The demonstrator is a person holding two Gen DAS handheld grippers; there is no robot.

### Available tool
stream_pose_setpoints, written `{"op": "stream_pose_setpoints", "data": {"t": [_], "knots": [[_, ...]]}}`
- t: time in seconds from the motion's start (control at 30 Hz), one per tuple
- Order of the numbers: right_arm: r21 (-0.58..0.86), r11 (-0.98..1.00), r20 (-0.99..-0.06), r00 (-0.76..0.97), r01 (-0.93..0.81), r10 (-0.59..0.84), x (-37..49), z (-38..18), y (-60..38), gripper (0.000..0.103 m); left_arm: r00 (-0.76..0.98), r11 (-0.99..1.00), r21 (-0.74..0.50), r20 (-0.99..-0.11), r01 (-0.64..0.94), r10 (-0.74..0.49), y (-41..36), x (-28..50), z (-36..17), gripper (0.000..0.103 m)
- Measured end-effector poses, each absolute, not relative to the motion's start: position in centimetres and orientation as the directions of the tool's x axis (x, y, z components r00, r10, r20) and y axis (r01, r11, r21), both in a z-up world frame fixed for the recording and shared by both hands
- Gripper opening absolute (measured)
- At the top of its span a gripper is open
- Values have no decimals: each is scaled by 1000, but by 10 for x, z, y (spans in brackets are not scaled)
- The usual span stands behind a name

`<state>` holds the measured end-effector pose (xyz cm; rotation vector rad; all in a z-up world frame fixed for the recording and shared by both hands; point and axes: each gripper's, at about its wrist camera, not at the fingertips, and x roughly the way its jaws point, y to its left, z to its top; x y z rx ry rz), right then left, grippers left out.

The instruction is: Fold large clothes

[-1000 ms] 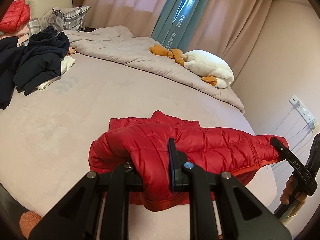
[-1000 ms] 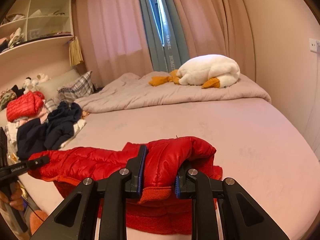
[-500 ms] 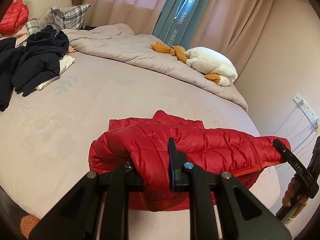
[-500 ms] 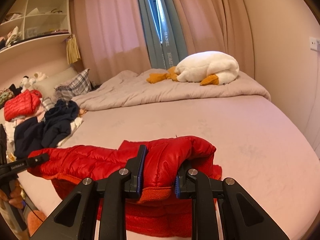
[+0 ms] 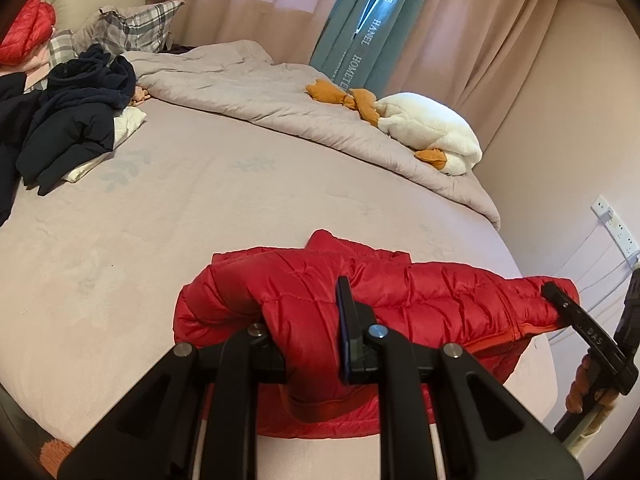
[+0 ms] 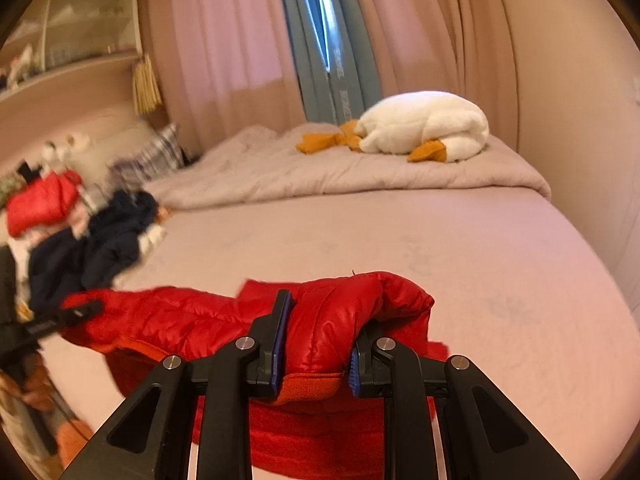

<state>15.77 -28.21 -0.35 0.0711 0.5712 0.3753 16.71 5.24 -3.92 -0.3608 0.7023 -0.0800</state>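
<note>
A red puffer jacket (image 5: 420, 300) is held stretched between both grippers just above the near edge of the bed (image 5: 200, 200). My left gripper (image 5: 304, 320) is shut on one end of the jacket. My right gripper (image 6: 320, 336) is shut on the other end (image 6: 340, 312), and it shows at the right edge of the left wrist view (image 5: 576, 320). The left gripper shows at the left of the right wrist view (image 6: 76, 312). The jacket's lower part hangs folded under the held edge.
A pile of dark clothes (image 5: 72, 120) lies at the bed's left. A rumpled grey duvet (image 5: 260, 96) with a white plush duck (image 5: 432, 136) lies at the back. Another red jacket (image 5: 28, 32) sits by the plaid pillows (image 5: 132, 28). A wall with sockets (image 5: 616, 228) stands right.
Both grippers have carried the jacket slightly forward over the bed, keeping their grip. The right wrist view is now blurred from motion.
</note>
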Motion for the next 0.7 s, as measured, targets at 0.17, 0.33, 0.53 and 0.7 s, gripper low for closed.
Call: {"op": "stream_pose_setpoints", "data": {"t": [0.17, 0.33, 0.53, 0.7], "knots": [[186, 927, -521, 767, -326, 374, 163, -22, -285, 22, 750, 936, -347, -636, -64, -184, 49, 175, -49, 17], [210, 920, -533, 751, -331, 391, 169, -25, -289, 22, 749, 940, -331, -641, -76, -165, 46, 183, -52, 17], [248, 918, -557, 729, -311, 397, 178, -32, -294, 22, 736, 940, -335, -654, -70, -178, 45, 198, -55, 18], [257, 924, -591, 711, -282, 381, 189, -43, -293, 22, 715, 940, -332, -675, -75, -181, 42, 220, -64, 19]]}}
